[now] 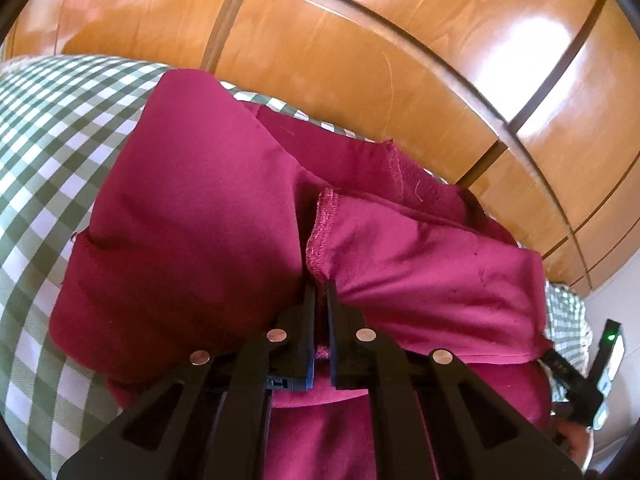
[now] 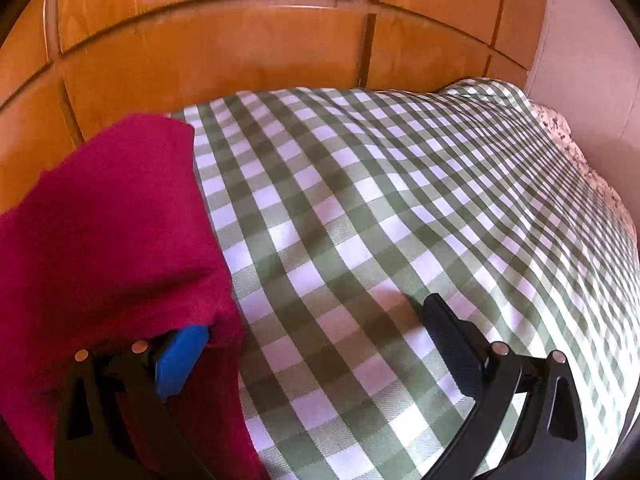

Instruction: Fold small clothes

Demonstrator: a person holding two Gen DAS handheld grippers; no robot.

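A magenta garment [image 1: 208, 216] lies bunched on a green-and-white checked cloth [image 1: 48, 152]. My left gripper [image 1: 321, 292] is shut on a stitched hem of the garment, with fabric pinched between its jaws. In the right wrist view the same garment [image 2: 100, 220] lies at the left. My right gripper [image 2: 316, 320] is open wide; its blue-padded left finger [image 2: 180, 356] is partly under the garment's edge, and its black right finger [image 2: 452, 340] rests over the checked cloth [image 2: 380, 220]. The right gripper also shows at the far right of the left wrist view [image 1: 576, 380].
Wooden cabinet doors [image 2: 220, 52] stand close behind the checked surface. A white wall [image 2: 580, 60] is at the right. A patterned cloth [image 2: 568, 144] lies at the far right edge of the checked cloth.
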